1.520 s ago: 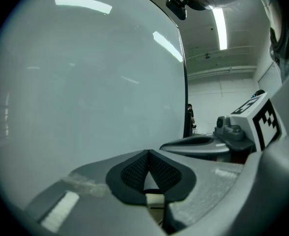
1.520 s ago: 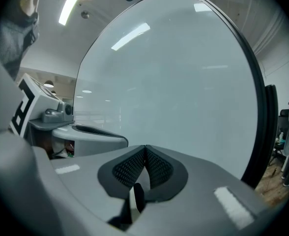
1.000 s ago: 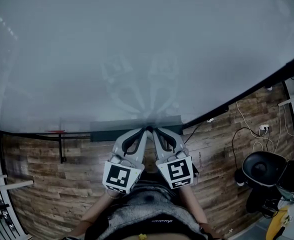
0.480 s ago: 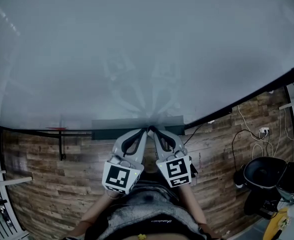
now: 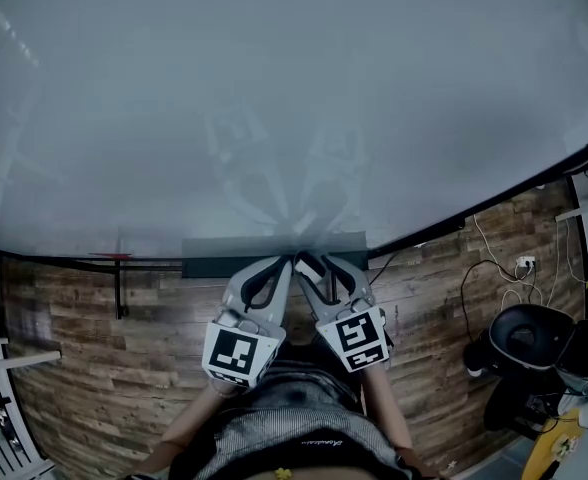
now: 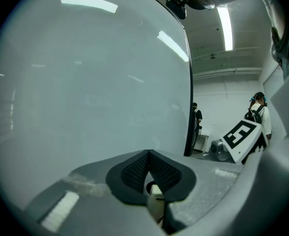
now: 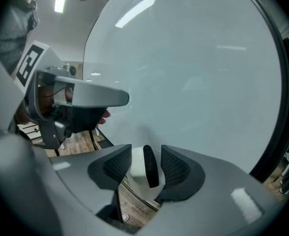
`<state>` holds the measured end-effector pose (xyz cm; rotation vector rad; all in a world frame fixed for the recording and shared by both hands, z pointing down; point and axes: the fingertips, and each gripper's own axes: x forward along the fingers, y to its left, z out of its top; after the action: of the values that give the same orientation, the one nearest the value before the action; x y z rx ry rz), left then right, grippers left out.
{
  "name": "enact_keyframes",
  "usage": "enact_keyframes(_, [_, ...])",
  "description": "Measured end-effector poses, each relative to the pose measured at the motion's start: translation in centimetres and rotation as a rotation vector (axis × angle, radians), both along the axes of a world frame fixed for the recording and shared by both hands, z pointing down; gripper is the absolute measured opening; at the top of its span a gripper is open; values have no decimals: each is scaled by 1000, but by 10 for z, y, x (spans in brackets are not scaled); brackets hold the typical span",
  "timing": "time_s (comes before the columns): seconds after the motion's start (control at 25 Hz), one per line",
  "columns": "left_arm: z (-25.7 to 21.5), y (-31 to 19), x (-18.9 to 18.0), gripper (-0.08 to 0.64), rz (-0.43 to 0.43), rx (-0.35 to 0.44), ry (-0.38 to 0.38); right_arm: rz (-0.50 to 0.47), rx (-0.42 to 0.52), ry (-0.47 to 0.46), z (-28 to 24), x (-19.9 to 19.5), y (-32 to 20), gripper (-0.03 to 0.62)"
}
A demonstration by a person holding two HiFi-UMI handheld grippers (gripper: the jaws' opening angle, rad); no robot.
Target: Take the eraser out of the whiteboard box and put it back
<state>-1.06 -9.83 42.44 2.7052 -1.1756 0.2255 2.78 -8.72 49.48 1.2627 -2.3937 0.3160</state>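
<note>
Eraser: small white block with a black strip down its face, standing on edge right between the jaws of my right gripper. Those jaws have just been opening and now stand apart. The pads flank the eraser, and I see no clear press on it. It sits at the whiteboard box, a long, dark, shallow tray fixed along the bottom rim of the whiteboard.

Board is large, glossy and pale grey, with ceiling lights and both grippers reflected in it, and it has a thin black frame. The floor is rough brown wood plank. Gripper bodies are smooth grey plastic; the pads are black with a fine mesh texture.

My left gripper has its jaws together, pads meeting at the tips with nothing pinched there. A pale block shows in the gap below the pads; I can't tell what it is.

Pose, head view: left gripper and right gripper sit side by side, tips converging at the box and aimed at the board, tilted a bit down. My forearms come up from the bottom edge.
</note>
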Motion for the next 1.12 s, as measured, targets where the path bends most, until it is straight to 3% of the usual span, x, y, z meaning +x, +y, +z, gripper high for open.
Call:
enact_keyframes(0.16, [1,-1,0,0,-27,-38,25,-18,-39,-14,8,-1,-1,189])
enact_keyframes(0.44, [3,-3,-1,0,-27,-36,21,-12,-94,25,25,1,-3,181])
enact_keyframes(0.88, [8,-5,0,0,-14,-42,11,-19,-123,7,27,0,-7,175])
enact_keyframes(1.12, [10,-4,0,0,3,-31,-5,-19,-94,-9,26,1,-5,170])
